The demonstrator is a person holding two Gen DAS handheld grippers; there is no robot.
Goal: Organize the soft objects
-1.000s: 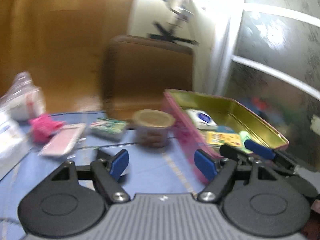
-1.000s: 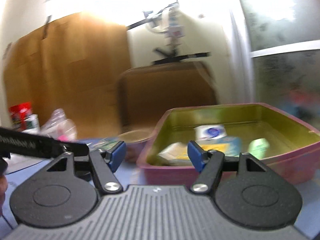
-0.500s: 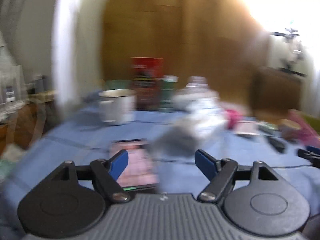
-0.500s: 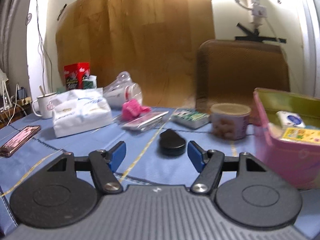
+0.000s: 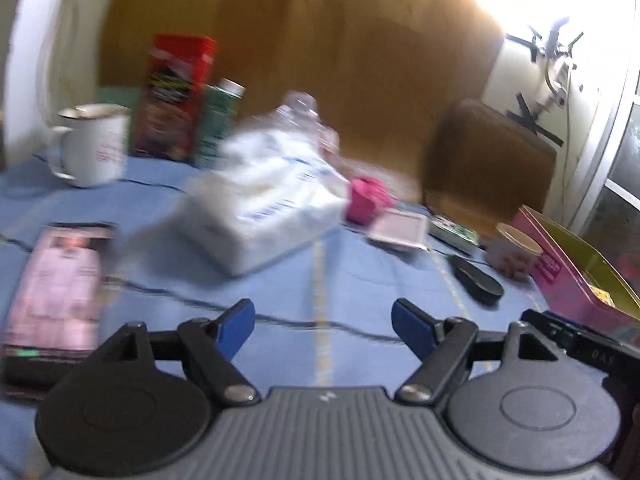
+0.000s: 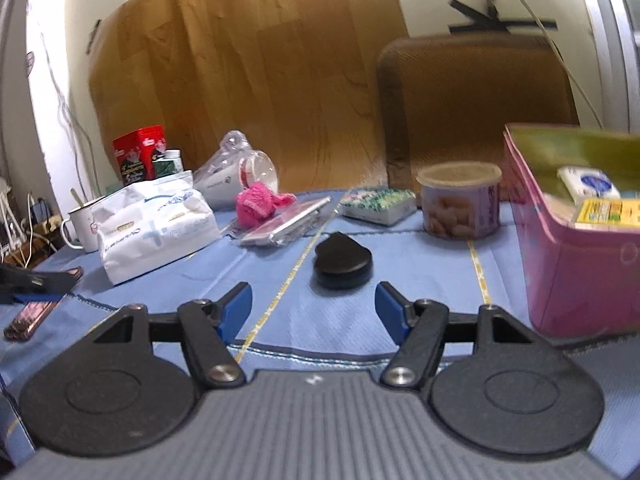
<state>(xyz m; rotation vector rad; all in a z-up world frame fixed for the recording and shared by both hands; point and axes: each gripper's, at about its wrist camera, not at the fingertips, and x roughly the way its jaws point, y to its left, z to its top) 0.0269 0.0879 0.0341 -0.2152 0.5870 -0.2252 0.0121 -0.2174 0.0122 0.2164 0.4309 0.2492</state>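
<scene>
We hold the left tool (image 5: 323, 322) and right tool (image 6: 313, 305) open and empty above the desk (image 6: 420, 304); a pink tin (image 6: 576, 264) stands at its right edge.

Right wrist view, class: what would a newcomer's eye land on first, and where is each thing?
Likely the pink tin at the right edge, open, with small packets inside. Next the bright pink soft bundle mid-table, beside the white tissue pack at left. A black heart-shaped case lies just ahead of the open right gripper.
</scene>
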